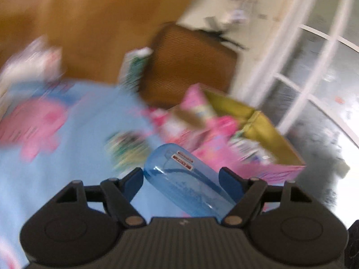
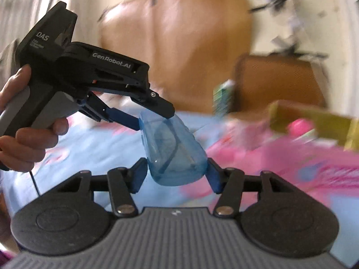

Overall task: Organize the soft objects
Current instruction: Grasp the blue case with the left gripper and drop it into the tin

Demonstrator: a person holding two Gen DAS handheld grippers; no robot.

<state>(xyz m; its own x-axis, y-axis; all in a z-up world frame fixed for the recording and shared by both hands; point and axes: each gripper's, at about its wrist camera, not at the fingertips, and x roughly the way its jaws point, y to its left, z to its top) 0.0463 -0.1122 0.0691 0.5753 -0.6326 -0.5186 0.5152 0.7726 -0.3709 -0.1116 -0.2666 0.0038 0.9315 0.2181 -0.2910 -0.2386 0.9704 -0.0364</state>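
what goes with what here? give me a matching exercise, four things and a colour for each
Things:
1. bottle
2. box
3. bedsheet
4. headboard

Colours:
a. brown
b. clear blue
c. olive-yellow
d. light blue with pink prints

Pairs: 1-b, 2-c, 3-d, 4-a

The bottle sits between the fingers of the left gripper and of the right gripper.
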